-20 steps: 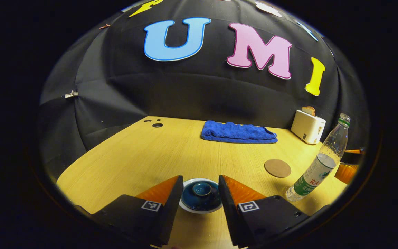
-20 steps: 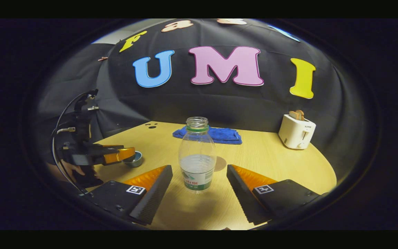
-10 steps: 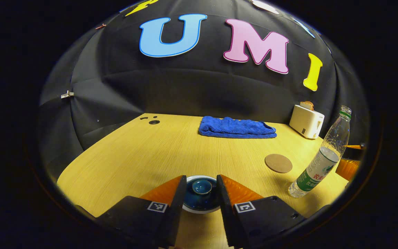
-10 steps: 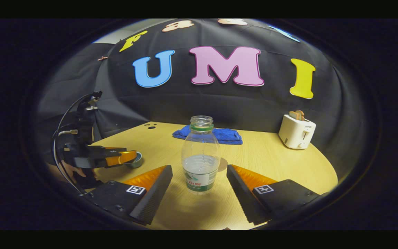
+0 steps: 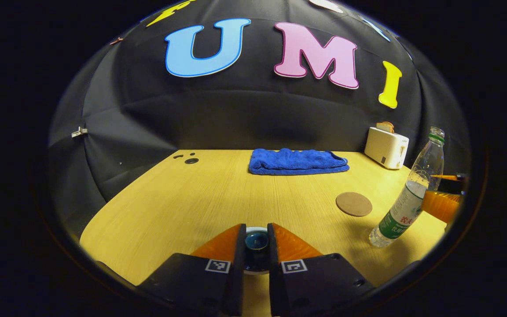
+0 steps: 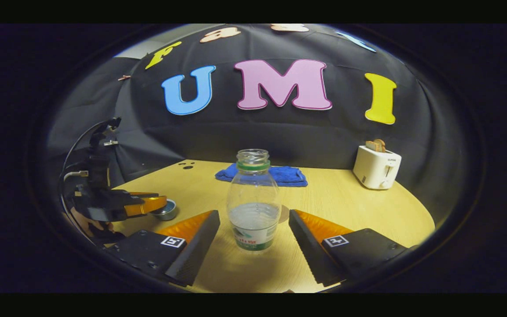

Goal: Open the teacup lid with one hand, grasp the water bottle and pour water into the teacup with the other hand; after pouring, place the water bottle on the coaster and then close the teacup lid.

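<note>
Closing further since the frames before, the left hand-held gripper (image 5: 256, 241) now has its fingers drawn in on either side of the small knob of the teacup lid (image 5: 256, 240); the gap that stood open around the lid has all but gone. I judge both fingers to be touching the knob, or very nearly, but cannot confirm firm contact from the left gripper view. The teacup (image 6: 165, 209) sits on the table (image 5: 218, 193) at its near-left part, lid still seated, white rim just visible under the fingers.

Step in hand: opening the lid. My note for doing it well: finish the squeeze before any lift, keep the fingers centred on the knob, then raise straight up so the lid does not drag the cup sideways. The knob is small, rounded and glazed, so I expect it to slip if gripped off-centre.

The right hand-held gripper (image 6: 253, 240) has its fingers spread wide, flanking the water bottle (image 6: 253, 200) without touching it. The bottle stands upright, uncapped, partly filled. I should hold off closing there until the lid is clear.

The coaster (image 5: 354, 204) lies between cup and bottle, bare. Farther back are a folded blue towel (image 5: 297, 161) and a white toaster (image 5: 386, 145).
</note>
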`<move>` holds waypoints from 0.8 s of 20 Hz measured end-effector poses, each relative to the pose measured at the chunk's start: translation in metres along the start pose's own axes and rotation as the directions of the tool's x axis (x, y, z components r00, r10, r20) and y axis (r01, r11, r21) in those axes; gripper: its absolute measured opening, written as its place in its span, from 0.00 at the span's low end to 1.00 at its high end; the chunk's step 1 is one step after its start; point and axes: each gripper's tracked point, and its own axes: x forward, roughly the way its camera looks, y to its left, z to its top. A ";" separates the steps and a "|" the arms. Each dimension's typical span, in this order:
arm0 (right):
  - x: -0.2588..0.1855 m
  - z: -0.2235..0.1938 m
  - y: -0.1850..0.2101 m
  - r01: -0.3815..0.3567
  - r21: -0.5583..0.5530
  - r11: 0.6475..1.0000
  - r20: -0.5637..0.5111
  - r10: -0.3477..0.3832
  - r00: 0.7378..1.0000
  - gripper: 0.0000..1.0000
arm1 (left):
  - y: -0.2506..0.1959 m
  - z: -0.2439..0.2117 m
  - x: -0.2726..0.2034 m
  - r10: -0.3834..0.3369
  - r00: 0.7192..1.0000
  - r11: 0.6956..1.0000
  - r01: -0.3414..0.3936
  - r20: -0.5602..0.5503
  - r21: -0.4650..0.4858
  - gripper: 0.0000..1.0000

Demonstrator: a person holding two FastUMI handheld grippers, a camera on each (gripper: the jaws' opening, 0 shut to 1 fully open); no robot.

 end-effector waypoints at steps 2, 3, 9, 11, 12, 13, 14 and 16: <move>0.003 0.000 0.001 0.001 0.000 1.000 0.006 -0.001 1.000 0.98 | 0.002 0.005 -0.001 0.005 1.000 1.000 -0.005 0.011 0.007 0.26; 0.005 -0.002 0.003 -0.002 0.000 1.000 0.007 0.002 1.000 0.98 | 0.001 0.007 -0.002 0.000 1.000 1.000 0.000 0.013 0.006 0.26; 0.016 -0.006 0.006 0.006 0.000 1.000 0.010 -0.006 1.000 0.98 | 0.001 0.023 -0.013 -0.002 0.999 1.000 0.002 0.041 0.001 0.26; 0.021 -0.011 0.005 0.015 0.009 1.000 0.005 -0.015 1.000 0.98 | 0.001 0.027 -0.019 0.004 0.999 1.000 -0.003 0.054 -0.004 0.26; 0.023 -0.012 0.003 0.021 0.016 1.000 0.003 -0.021 1.000 0.98 | 0.002 0.028 -0.022 0.007 0.998 1.000 -0.007 0.058 -0.001 0.26; 0.026 -0.014 0.004 0.024 0.025 0.999 0.002 -0.024 1.000 0.98 | 0.003 0.029 -0.025 0.010 0.998 1.000 -0.010 0.057 0.001 0.26; 0.028 -0.014 0.004 0.027 0.034 0.999 0.003 -0.027 1.000 0.98 | 0.004 0.026 -0.027 0.014 0.998 1.000 -0.014 0.057 0.000 0.26; 0.034 -0.015 0.002 0.036 0.040 0.999 0.014 -0.036 0.999 0.98 | 0.007 0.025 -0.031 0.018 0.998 1.000 -0.018 0.054 -0.009 0.26</move>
